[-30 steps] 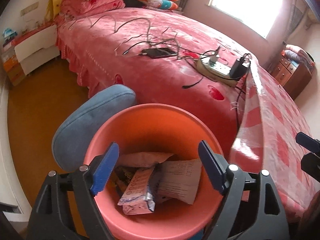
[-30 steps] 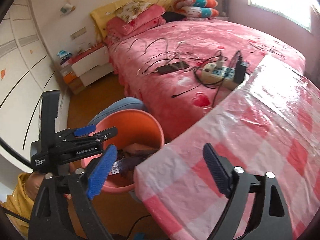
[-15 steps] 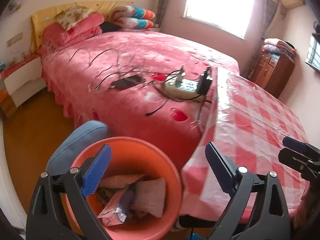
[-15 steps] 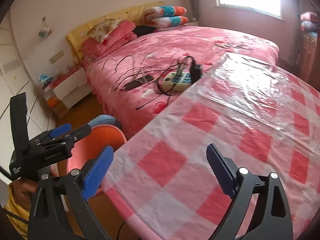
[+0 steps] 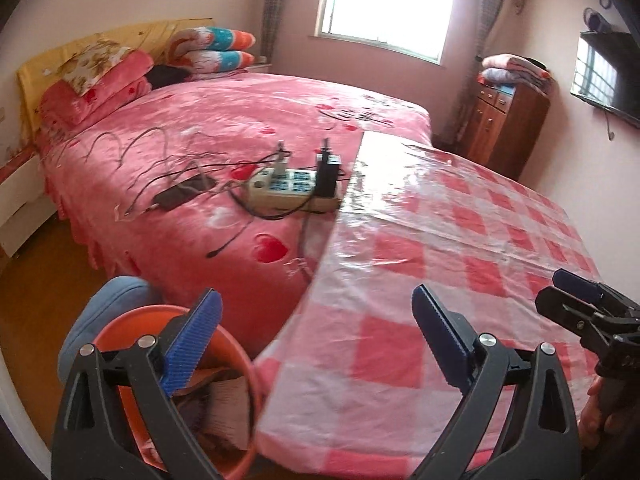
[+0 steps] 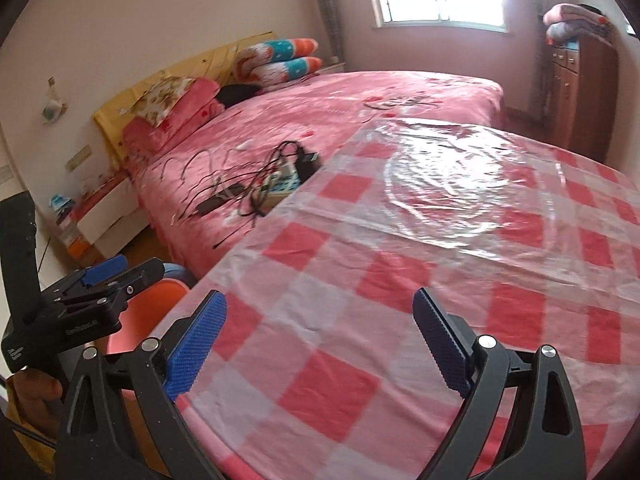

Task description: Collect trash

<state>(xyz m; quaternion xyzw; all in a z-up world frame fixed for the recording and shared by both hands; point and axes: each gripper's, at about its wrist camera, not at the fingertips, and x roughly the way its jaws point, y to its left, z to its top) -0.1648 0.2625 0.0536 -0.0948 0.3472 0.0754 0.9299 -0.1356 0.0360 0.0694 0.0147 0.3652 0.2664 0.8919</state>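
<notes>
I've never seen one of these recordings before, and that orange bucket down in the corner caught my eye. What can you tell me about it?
The orange bucket is round, looks like smooth plastic, and stands upright on the wooden floor beside the checked tablecloth that hangs at its right. Inside lie crumpled wrappers and paper, blurred here. A blue padded seat sits right behind it; whether they touch is unclear. The left gripper hovers above, one finger over the rim, with nothing between its fingers.

**No legible text**

White lettering stands on the side of the left gripper in the right wrist view, one line on the jaw body and a small block near the handle; both are too blurred to read.
</notes>
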